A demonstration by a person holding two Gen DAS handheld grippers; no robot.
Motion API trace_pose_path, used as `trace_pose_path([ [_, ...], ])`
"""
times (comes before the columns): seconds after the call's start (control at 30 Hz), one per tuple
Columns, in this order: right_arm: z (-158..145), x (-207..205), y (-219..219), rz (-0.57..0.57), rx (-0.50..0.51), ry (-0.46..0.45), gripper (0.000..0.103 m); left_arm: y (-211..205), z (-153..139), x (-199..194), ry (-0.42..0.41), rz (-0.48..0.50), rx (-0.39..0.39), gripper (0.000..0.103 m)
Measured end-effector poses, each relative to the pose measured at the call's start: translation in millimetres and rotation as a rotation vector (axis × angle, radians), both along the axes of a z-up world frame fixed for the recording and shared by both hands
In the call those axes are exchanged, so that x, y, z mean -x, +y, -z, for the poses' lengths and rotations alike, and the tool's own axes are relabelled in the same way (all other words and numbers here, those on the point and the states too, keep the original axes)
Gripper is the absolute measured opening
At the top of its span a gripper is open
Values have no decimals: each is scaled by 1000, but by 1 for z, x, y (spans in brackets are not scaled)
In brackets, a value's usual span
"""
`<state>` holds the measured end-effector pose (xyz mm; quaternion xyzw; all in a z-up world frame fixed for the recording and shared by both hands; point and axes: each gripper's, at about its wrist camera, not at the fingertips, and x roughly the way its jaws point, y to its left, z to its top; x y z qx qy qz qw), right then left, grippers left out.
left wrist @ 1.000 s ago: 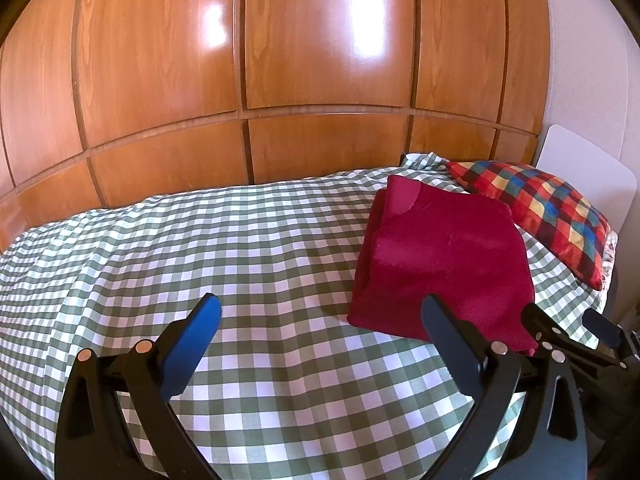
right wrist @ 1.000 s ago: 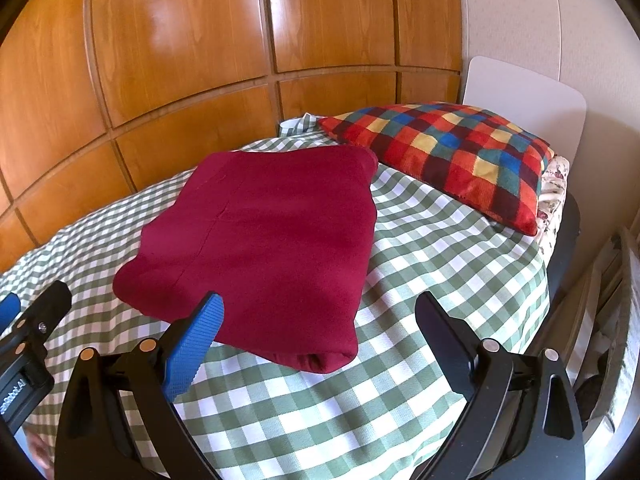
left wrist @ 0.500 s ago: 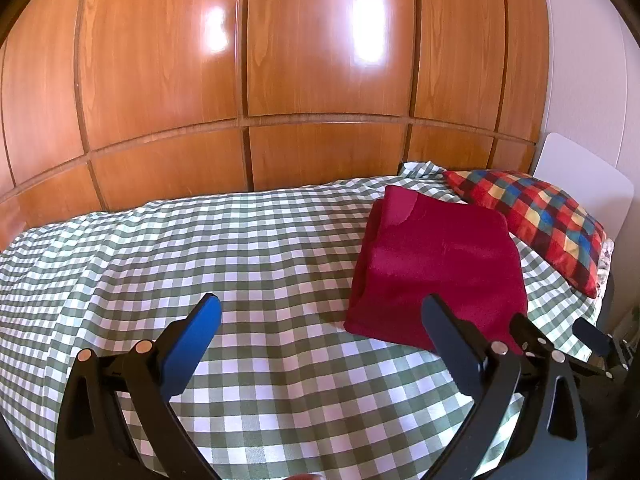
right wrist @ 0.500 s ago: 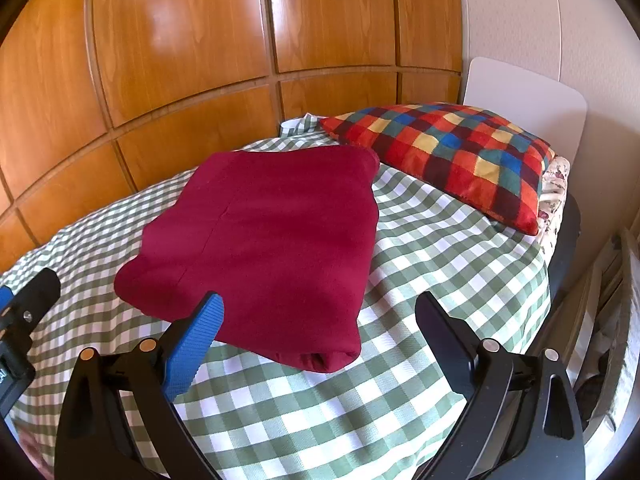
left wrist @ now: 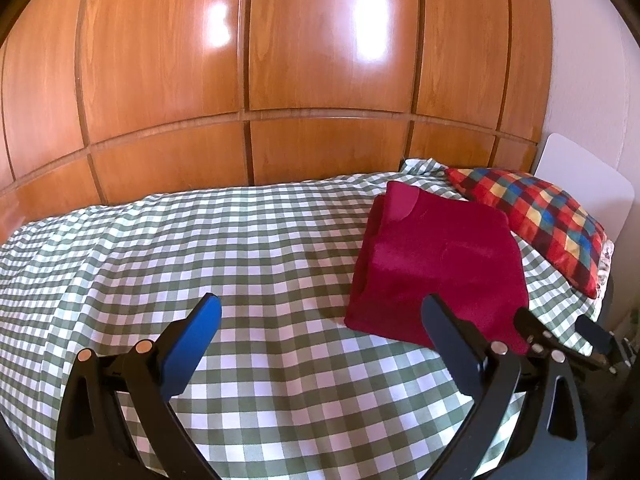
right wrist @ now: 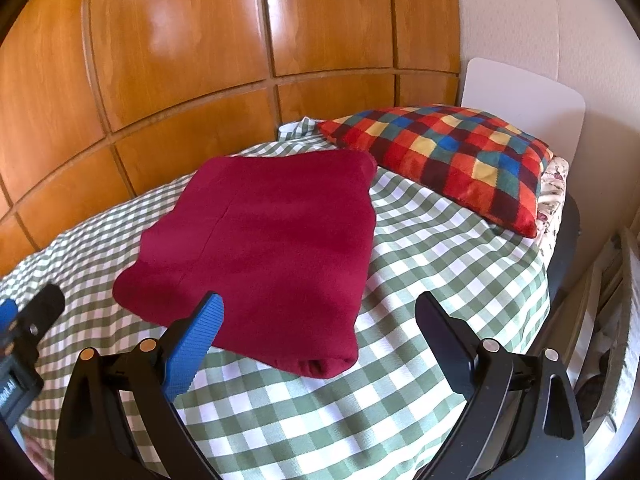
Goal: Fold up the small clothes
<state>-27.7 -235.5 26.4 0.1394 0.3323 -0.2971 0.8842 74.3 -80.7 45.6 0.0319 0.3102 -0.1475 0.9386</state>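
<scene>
One folded red garment (right wrist: 264, 248) (long axis toward the checked pillow (right wrist: 448, 156)) lies flat; each hand-held gripper (left wrist: 320, 344) (right wrist: 320, 336) gapes wide.

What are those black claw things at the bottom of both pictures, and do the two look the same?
Both are hand-held two-finger grippers. The left gripper and the right gripper match: black plastic frames with long slots and round silver-and-copper pins. Each has one ribbed blue pad on its left finger and a plain black right finger. No cables or sleeves show.

Floral fabric (right wrist: 554, 184) under cushion (right wrist: 452, 152) (mostly hidden, pattern unclear)
</scene>
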Motion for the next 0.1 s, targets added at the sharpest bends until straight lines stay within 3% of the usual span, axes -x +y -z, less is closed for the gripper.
trace_pose_path([
  [0.1,-3,-1,-1,8,5,-7,95,1,1,0,2,3,4,100],
])
